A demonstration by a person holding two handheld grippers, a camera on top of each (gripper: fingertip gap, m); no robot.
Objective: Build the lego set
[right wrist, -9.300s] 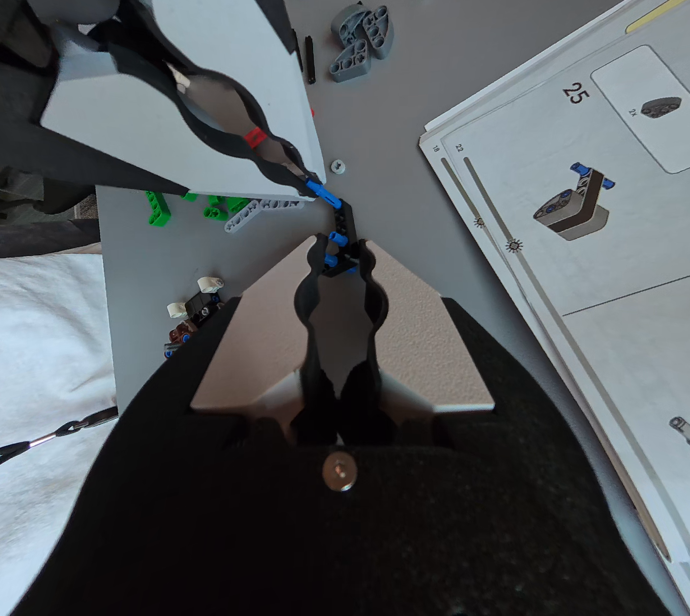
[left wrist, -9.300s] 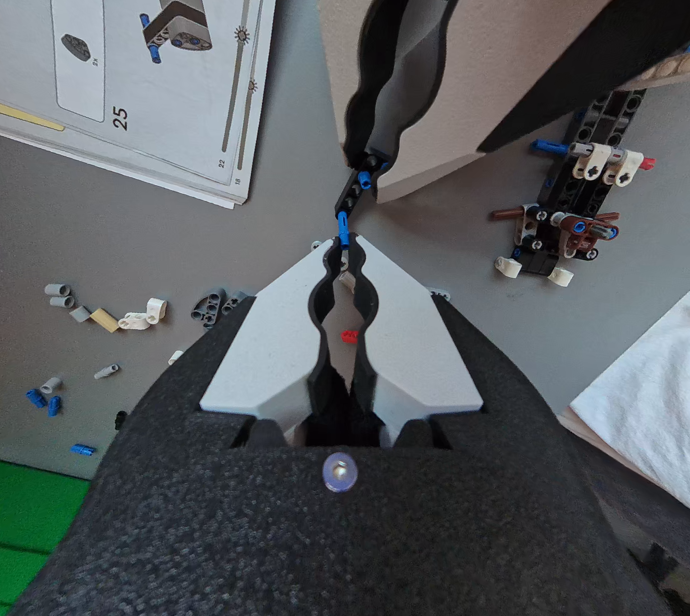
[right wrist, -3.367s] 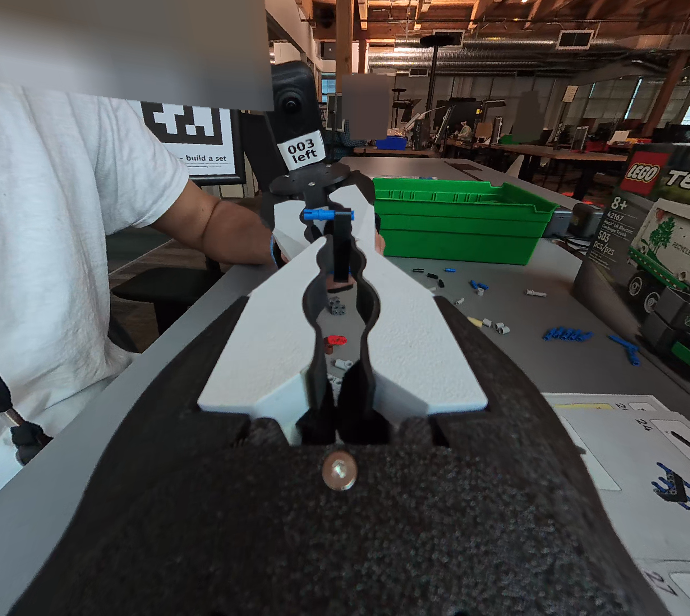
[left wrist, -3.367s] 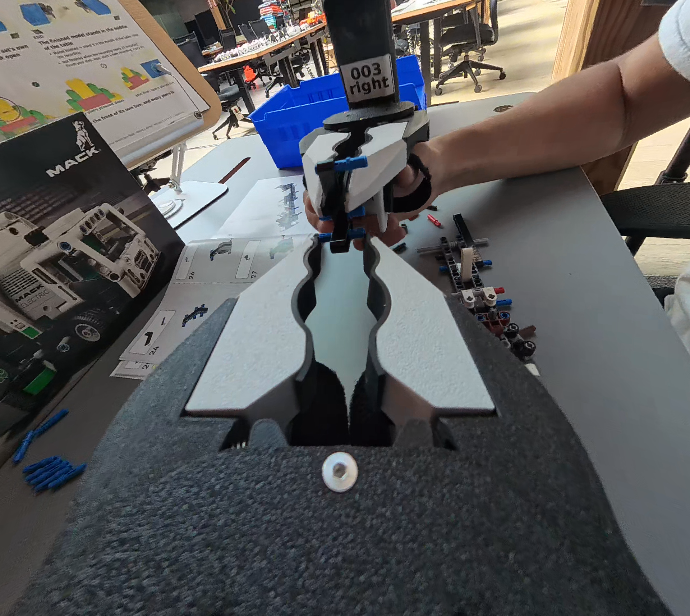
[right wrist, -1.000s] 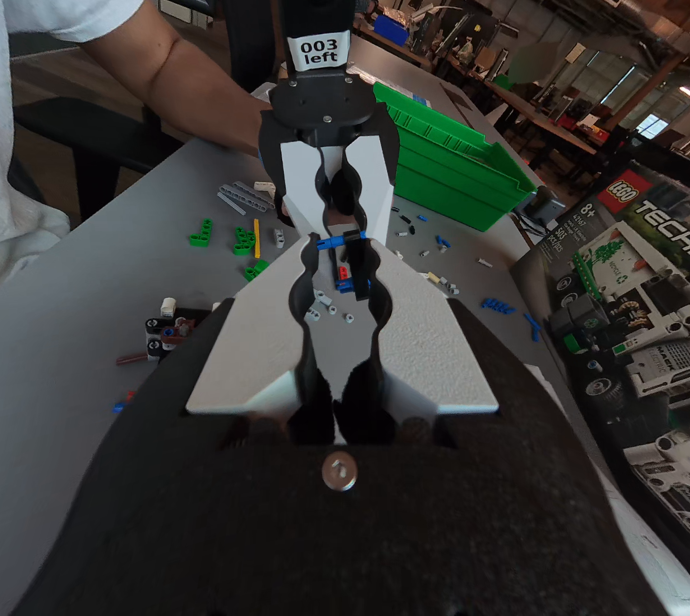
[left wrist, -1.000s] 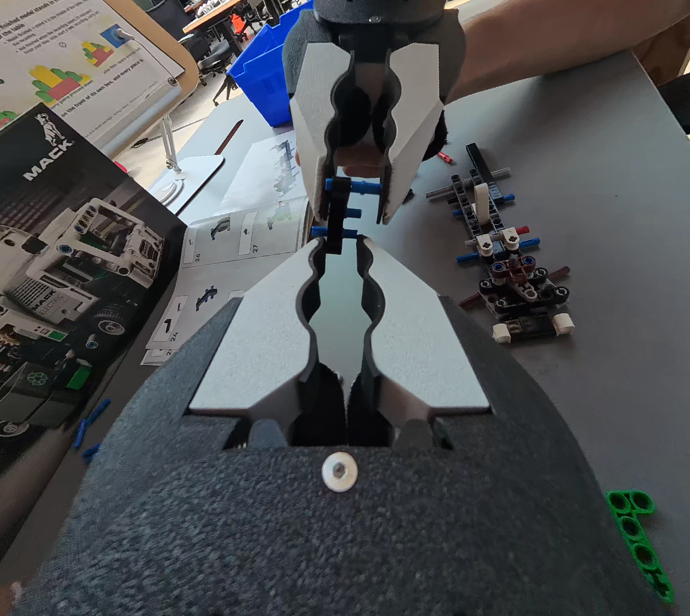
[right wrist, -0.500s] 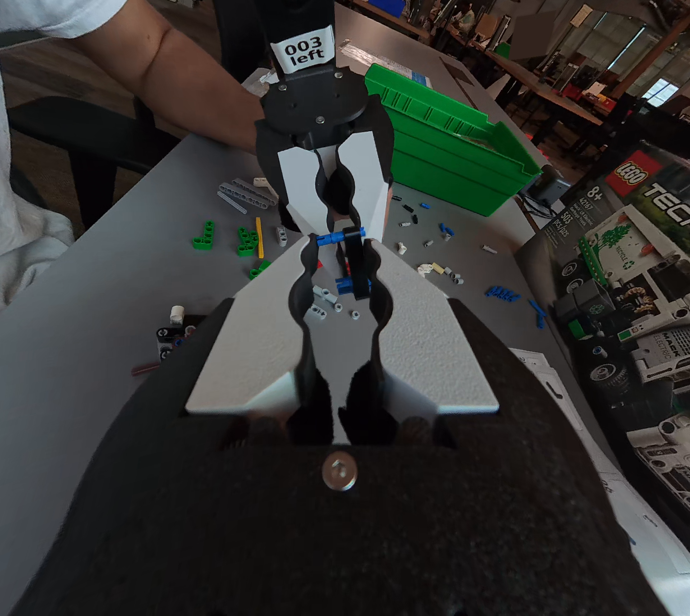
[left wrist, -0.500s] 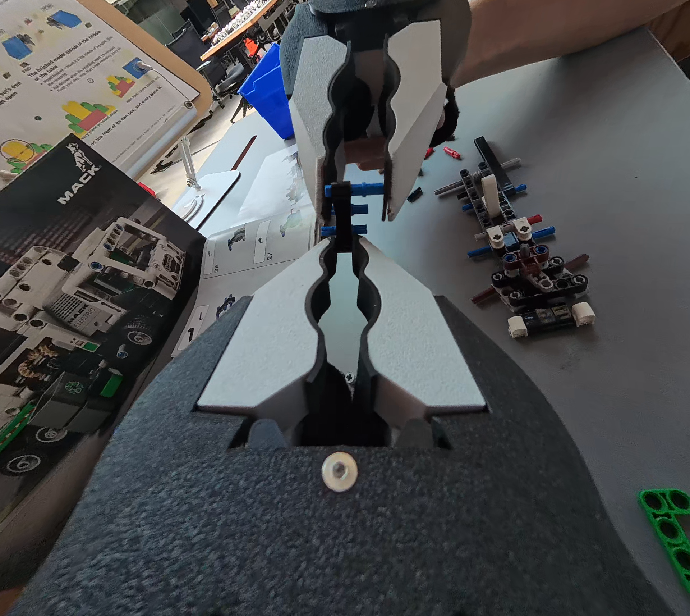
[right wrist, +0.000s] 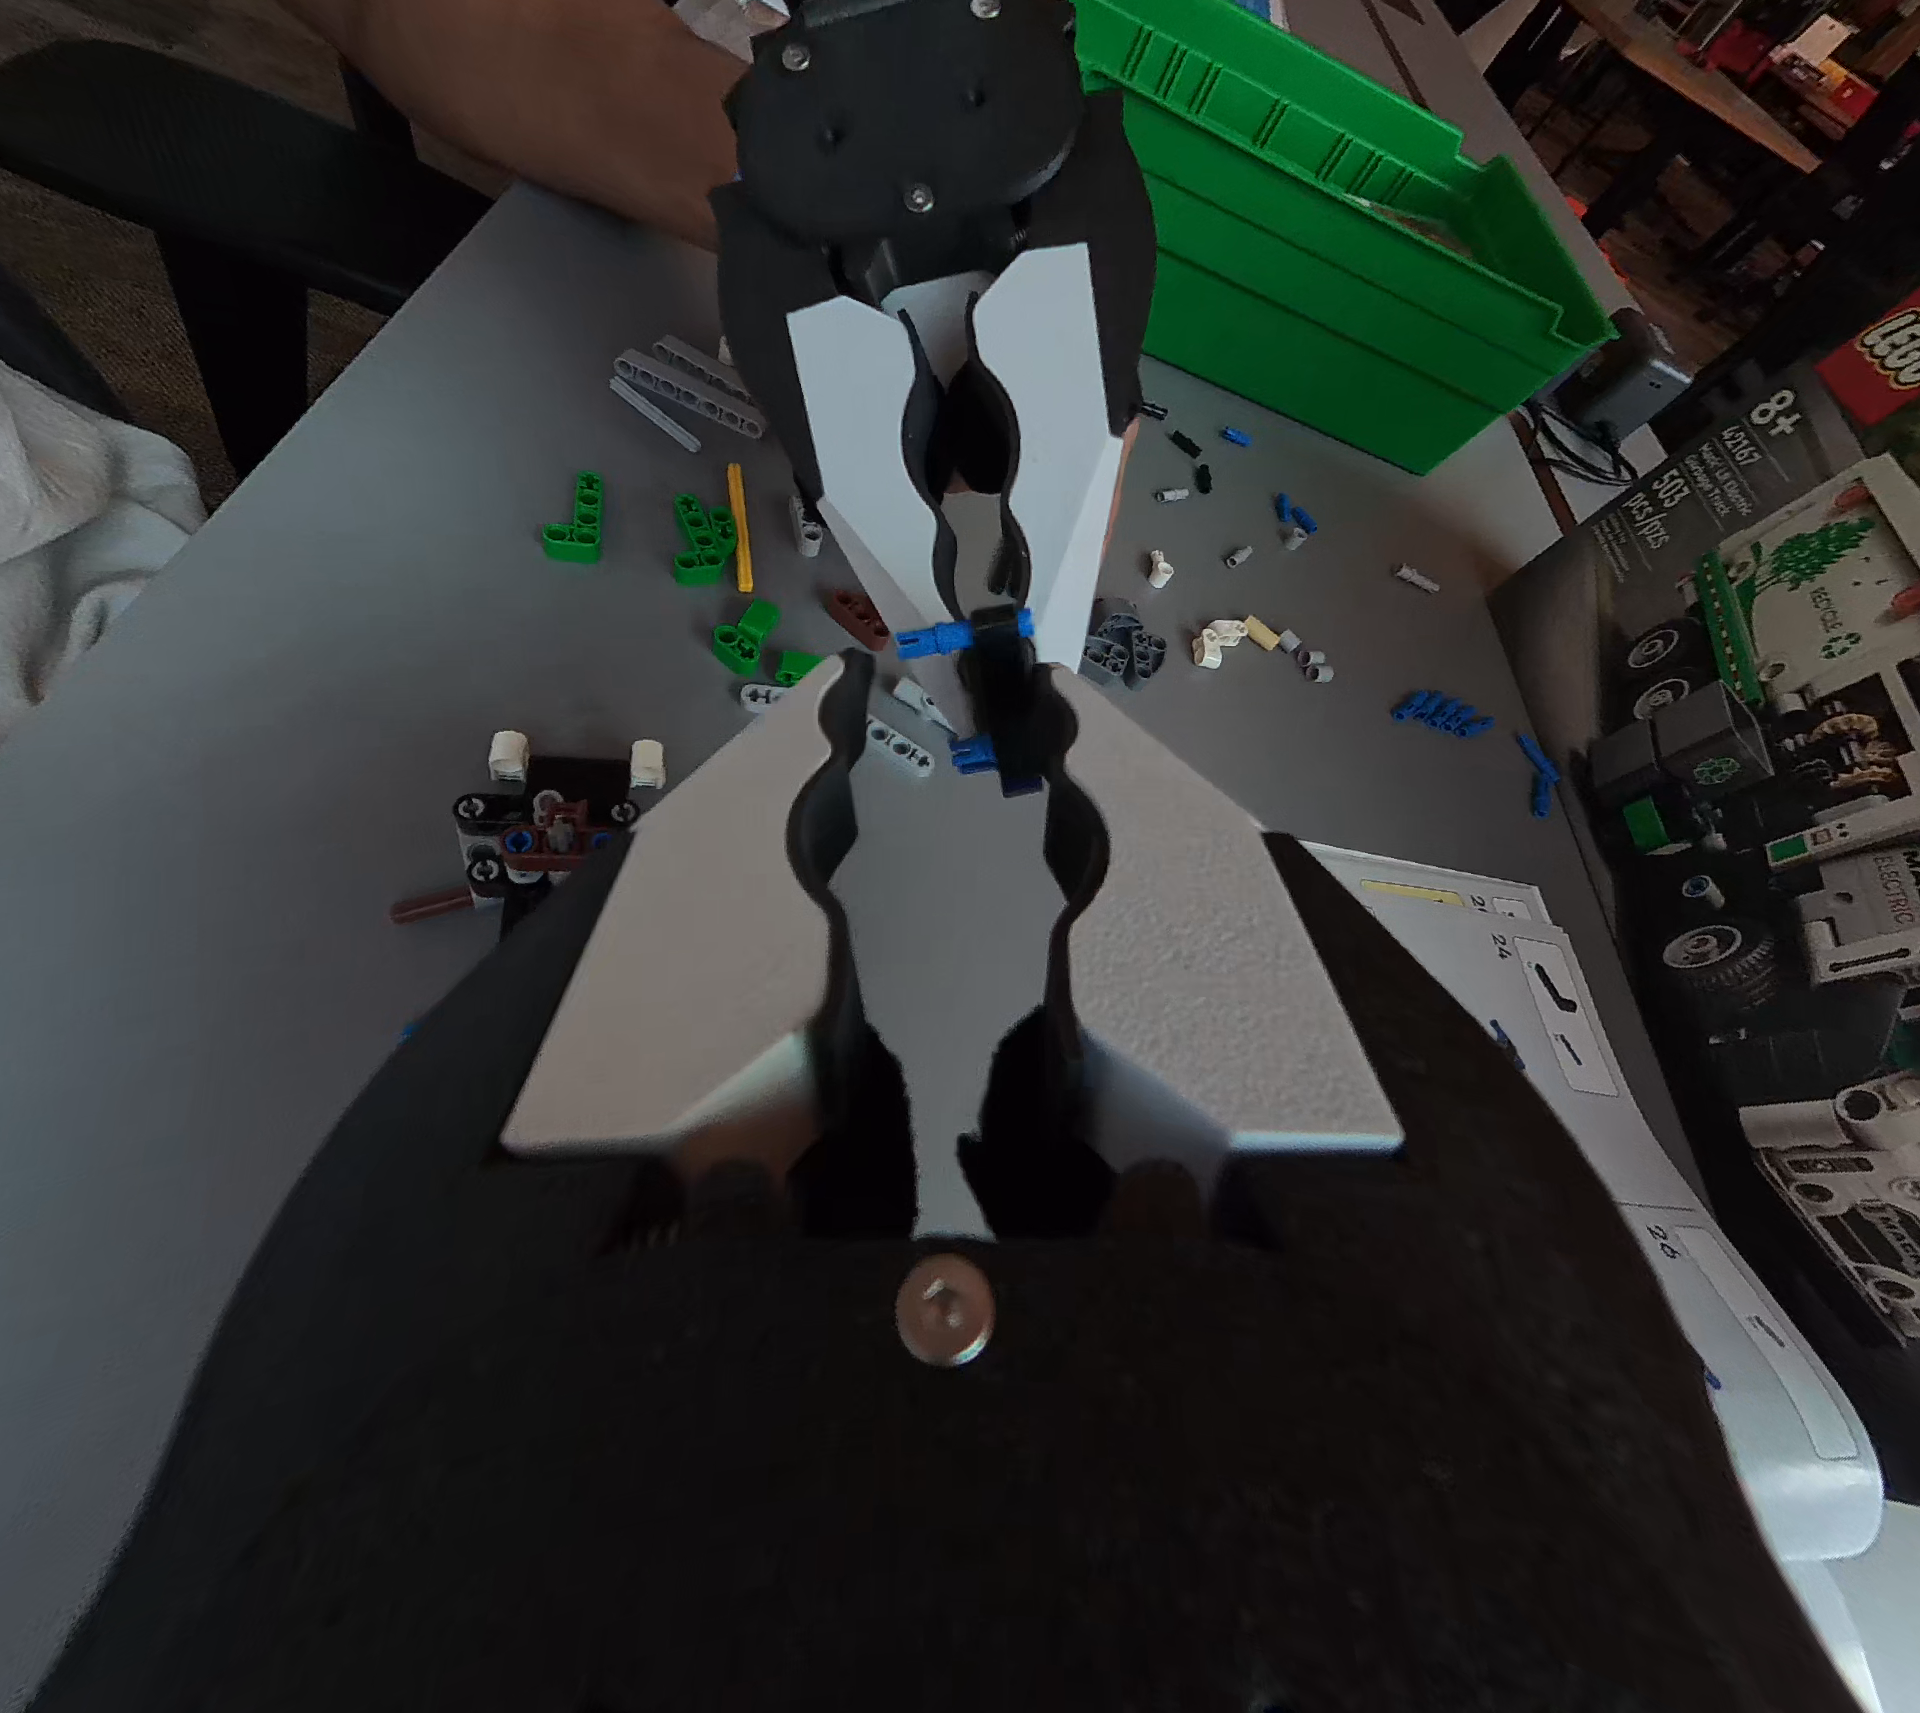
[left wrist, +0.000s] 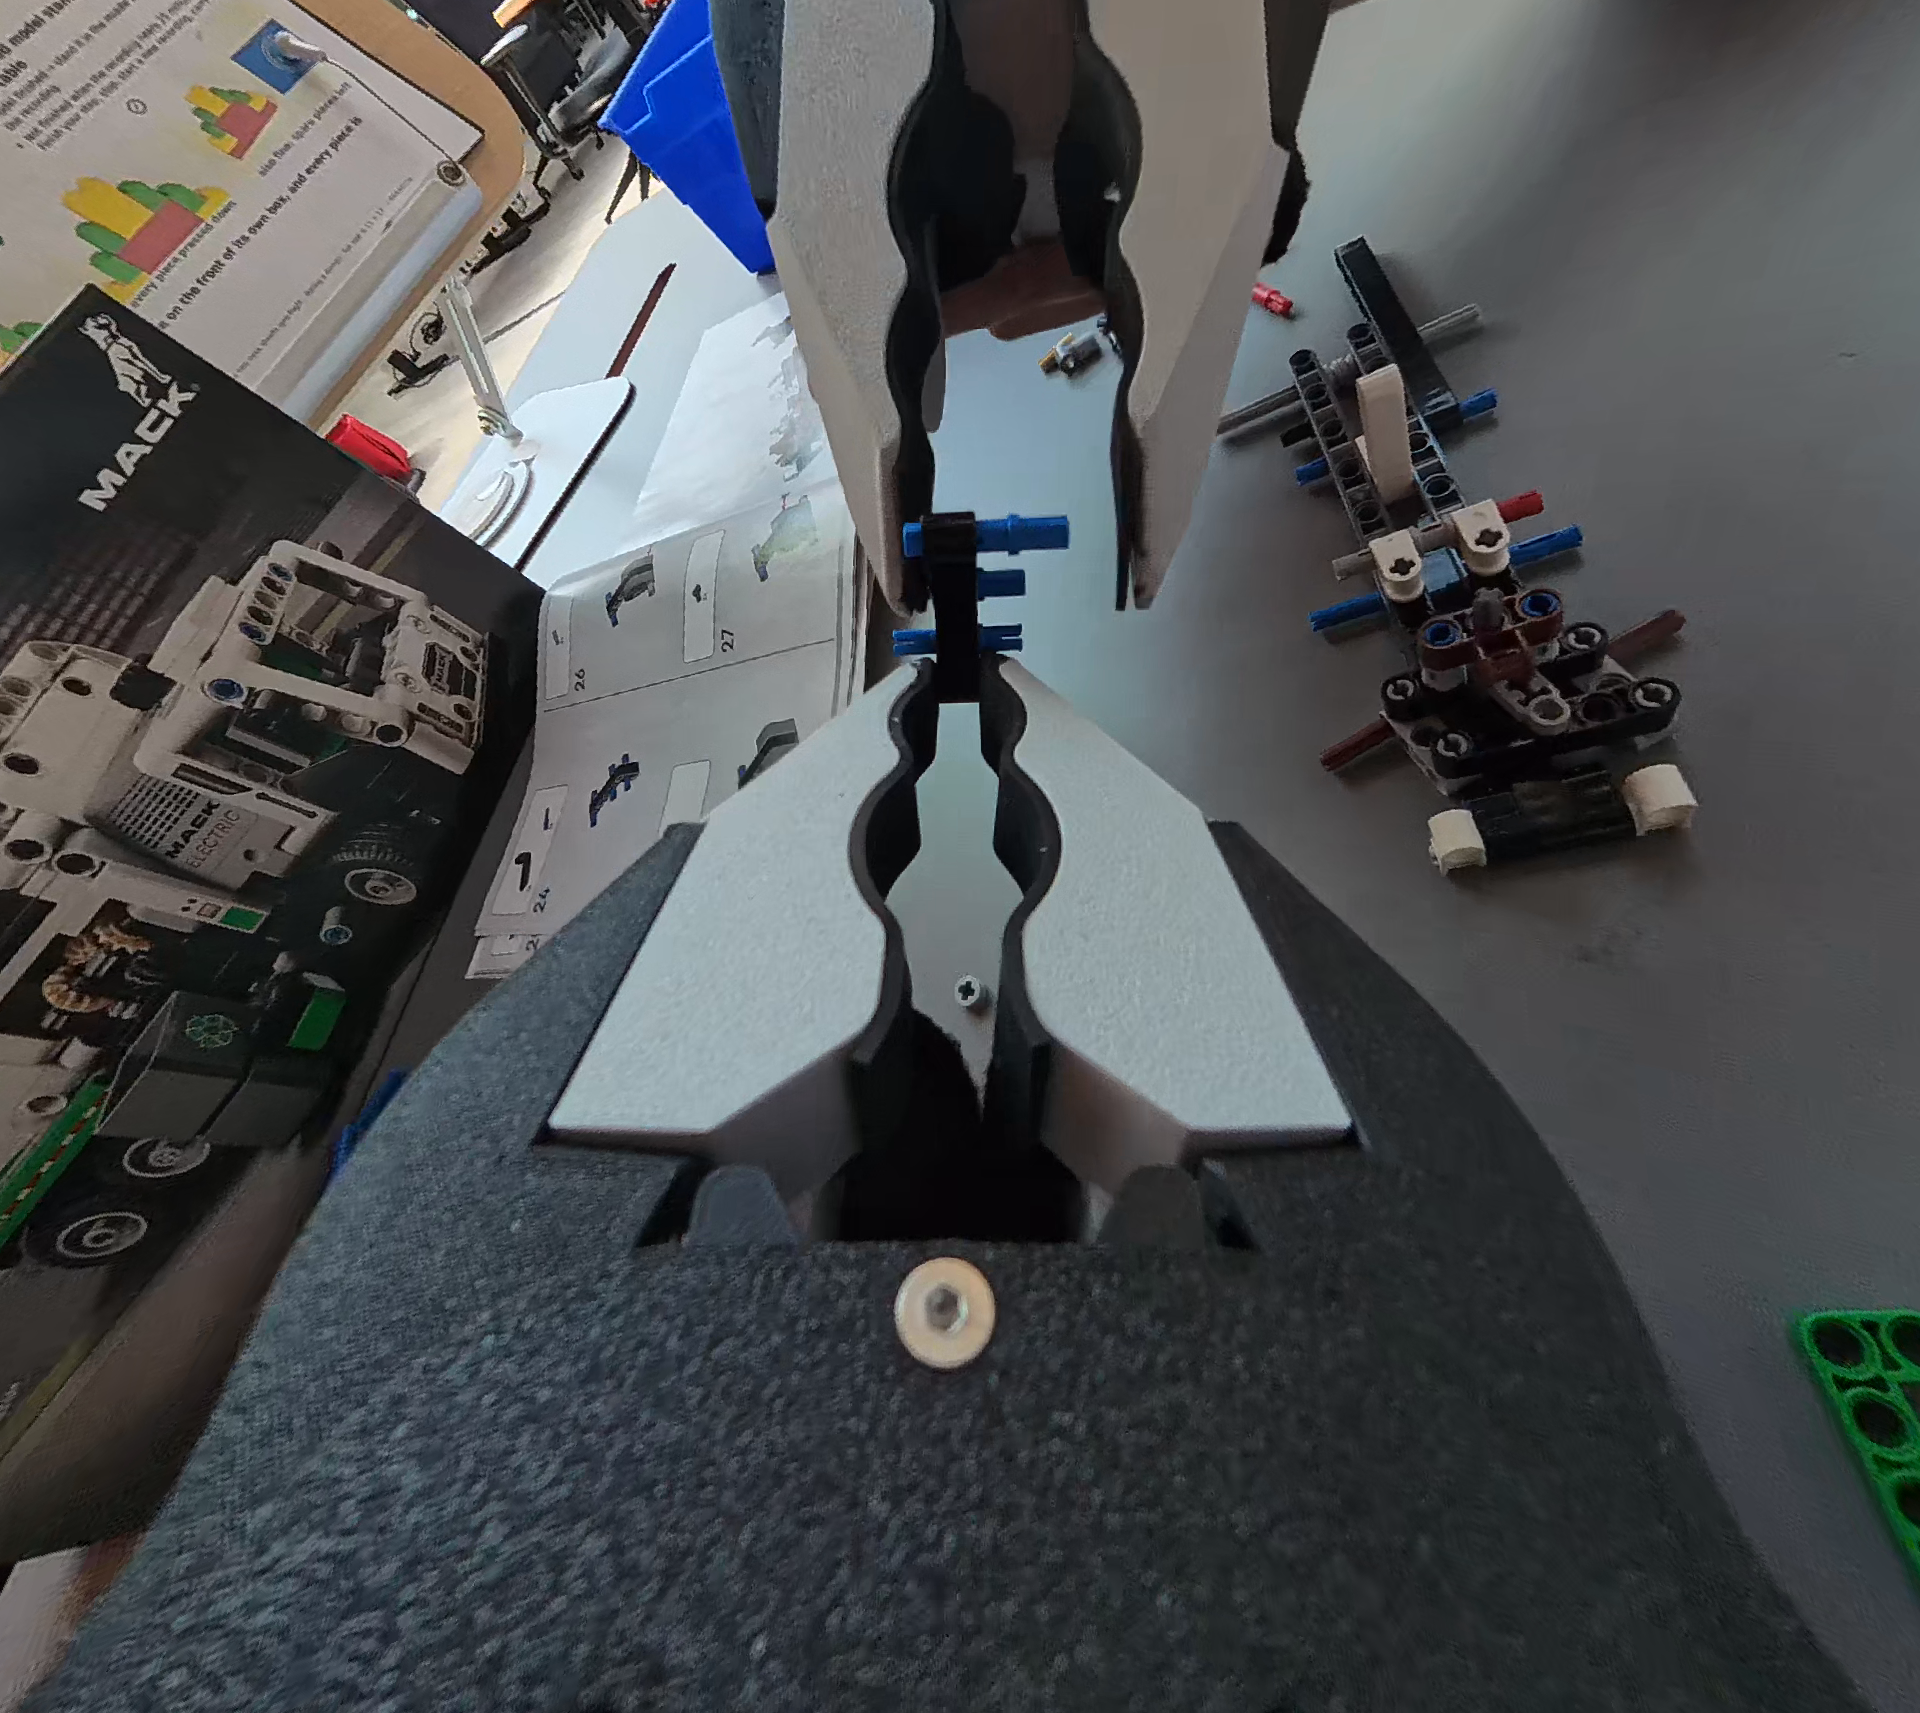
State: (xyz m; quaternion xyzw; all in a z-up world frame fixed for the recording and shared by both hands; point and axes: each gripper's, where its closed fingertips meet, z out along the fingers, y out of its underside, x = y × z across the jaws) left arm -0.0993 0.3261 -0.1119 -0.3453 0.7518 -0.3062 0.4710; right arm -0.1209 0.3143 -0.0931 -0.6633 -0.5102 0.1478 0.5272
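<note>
Workshop setting, grey table (left wrist: 1558,988), with rows of benches and chairs visible at twelve o'clock behind the work area.

Your left gripper (left wrist: 956,695) has its tongs closed on the lower end of a black beam (left wrist: 954,614), which stands upright out of the fingertips. Both pads press its flanks. Gripping the bottom end leaves the upper holes and the blue pins (left wrist: 1013,533) exposed, which reads as deliberate presentation to the other tool.

Your right gripper (left wrist: 1023,593) comes in from twelve o'clock in the left wrist view, pointing back at you. Its tongs are apart and straddle the top of the beam. One finger lies against or very close to the beam's nine o'clock side; the finger at three o'clock stands clear of the longest pin's tip. It grips nothing. In the right wrist view the beam (right wrist: 1003,697) sits hard against the finger at three o'clock, with open space across to the other finger.

The beam is held in the air above the table, between the two tools.

Surroundings, from the left wrist view: a partly built black chassis (left wrist: 1496,676) lies flat at three o'clock, well apart from the grippers. An open instruction booklet (left wrist: 665,624) lies at nine o'clock, beside a boxed set (left wrist: 208,728). A green piece (left wrist: 1870,1414) lies at four o'clock.

From the right wrist view: loose green, grey and blue parts are scattered round the far gripper, and a green bin (right wrist: 1330,250) stands at one o'clock.
</note>
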